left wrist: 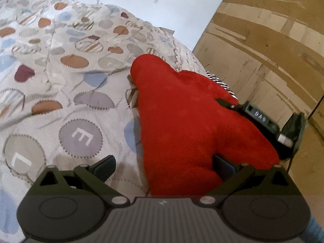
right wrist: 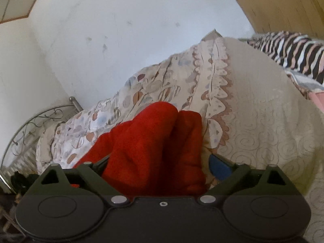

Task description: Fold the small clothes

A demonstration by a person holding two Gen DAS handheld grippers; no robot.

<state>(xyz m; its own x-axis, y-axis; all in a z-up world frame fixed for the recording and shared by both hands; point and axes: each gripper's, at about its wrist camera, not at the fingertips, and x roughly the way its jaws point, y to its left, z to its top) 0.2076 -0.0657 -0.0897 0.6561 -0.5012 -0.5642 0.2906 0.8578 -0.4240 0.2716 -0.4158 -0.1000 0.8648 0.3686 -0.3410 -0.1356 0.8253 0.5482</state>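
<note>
I am holding two grippers over a red fleece garment (left wrist: 192,121) lying on a patterned quilt (left wrist: 70,81) spread across a bed. My right gripper (right wrist: 160,166) is standing wide open, its jaws on either side of a bunched fold, not pinching. My left gripper (left wrist: 162,166) is also standing open, one pad against the cloth's edge, probably steadying it for the fold.
</note>
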